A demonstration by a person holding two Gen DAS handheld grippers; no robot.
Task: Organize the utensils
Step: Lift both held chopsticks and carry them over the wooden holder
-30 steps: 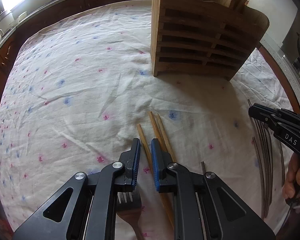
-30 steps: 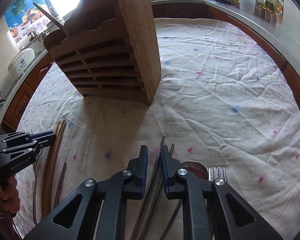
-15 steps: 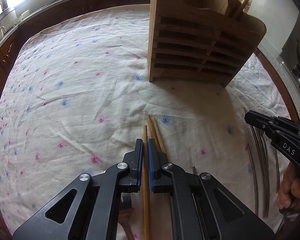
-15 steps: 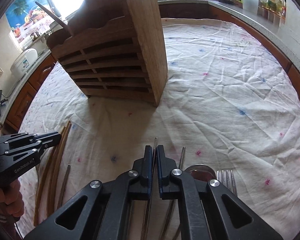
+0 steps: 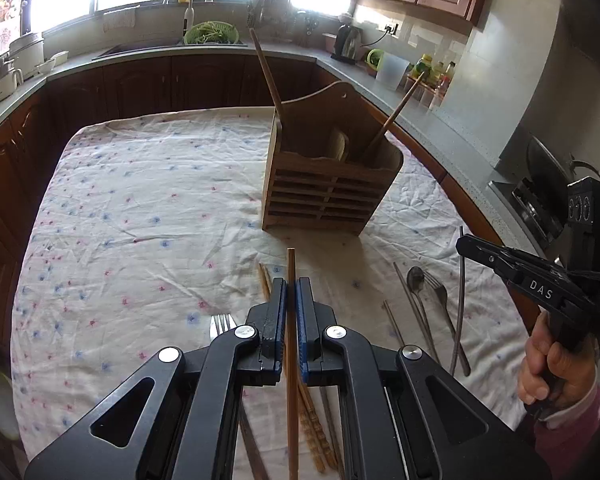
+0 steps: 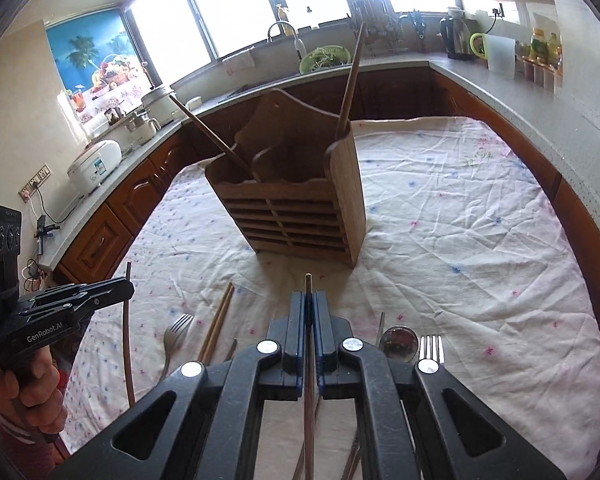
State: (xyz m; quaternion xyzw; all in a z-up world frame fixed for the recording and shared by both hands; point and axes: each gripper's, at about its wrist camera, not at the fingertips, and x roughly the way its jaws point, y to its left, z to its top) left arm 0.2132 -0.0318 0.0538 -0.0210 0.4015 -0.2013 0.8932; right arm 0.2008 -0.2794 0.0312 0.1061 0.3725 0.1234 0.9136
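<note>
Left gripper clamps a wooden chopstick, lifted clear of the tablecloth. Ahead, the slatted wooden holder stands mid-table, likely the destination. Right gripper pinches a metal chopstick, raised for carrying.

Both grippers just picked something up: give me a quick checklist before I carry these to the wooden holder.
1. Left gripper shut on the wooden chopstick: ok.
2. Right gripper shut on the metal chopstick: ok.
3. One stick per gripper: ok.
4. Wooden holder upright on the cloth, path to it clear: ok.
5. Free room in the holder's compartments beside the two sticks already there: cannot tell.
6. Grip firm enough to carry: cannot tell.
</note>
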